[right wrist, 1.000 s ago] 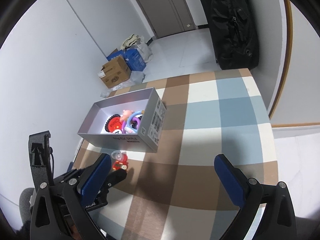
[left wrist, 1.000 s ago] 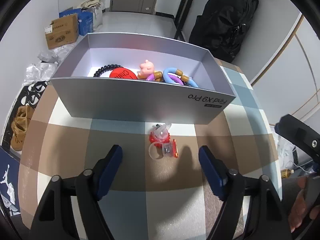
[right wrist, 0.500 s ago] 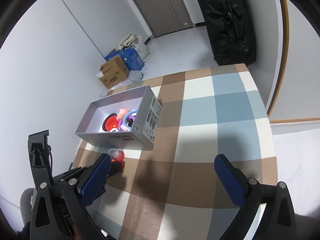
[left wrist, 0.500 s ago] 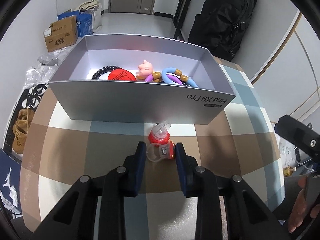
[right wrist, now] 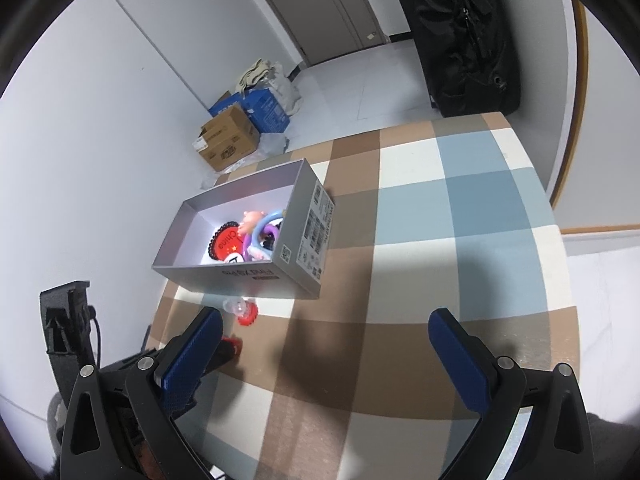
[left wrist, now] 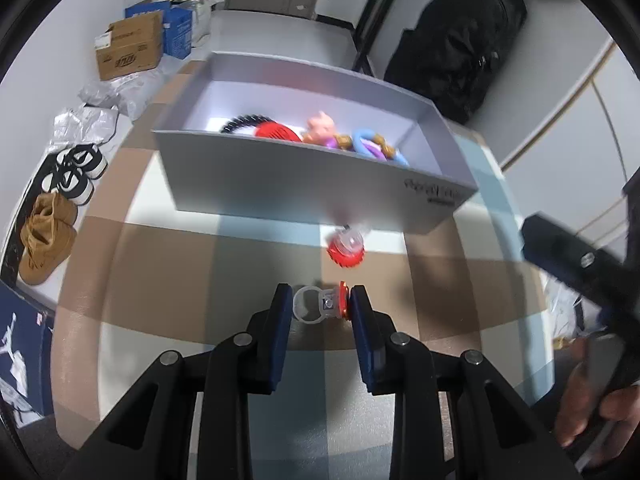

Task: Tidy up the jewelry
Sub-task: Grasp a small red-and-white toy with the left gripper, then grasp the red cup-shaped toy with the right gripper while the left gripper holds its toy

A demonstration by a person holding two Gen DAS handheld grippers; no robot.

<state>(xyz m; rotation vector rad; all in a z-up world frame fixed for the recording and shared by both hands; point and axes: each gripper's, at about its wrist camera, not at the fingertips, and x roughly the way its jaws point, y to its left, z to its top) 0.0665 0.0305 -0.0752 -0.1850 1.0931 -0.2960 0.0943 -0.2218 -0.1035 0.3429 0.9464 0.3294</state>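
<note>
My left gripper (left wrist: 320, 304) is shut on a clear plastic toy ring with a red top (left wrist: 324, 303) and holds it above the checked tablecloth. A second red and clear toy ring (left wrist: 346, 249) lies on the cloth just in front of the grey box (left wrist: 312, 188); it also shows in the right wrist view (right wrist: 242, 311). The box (right wrist: 256, 276) holds a black bead bracelet (left wrist: 240, 122), a red round badge (left wrist: 276, 131), a pink pig figure (left wrist: 320, 128) and blue and purple rings (left wrist: 374, 146). My right gripper (right wrist: 324, 340) is open and empty, right of the left gripper.
The table has a brown, blue and cream checked cloth (right wrist: 440, 240). A black bag (right wrist: 464, 32) stands on the floor beyond the table's far edge. Cardboard boxes (left wrist: 130, 50) and shoes (left wrist: 48, 232) lie on the floor to the left.
My left gripper closed on the clear ring with the red top and lifted it back from the other red ring, which stays by the box. The right gripper stayed open.
</note>
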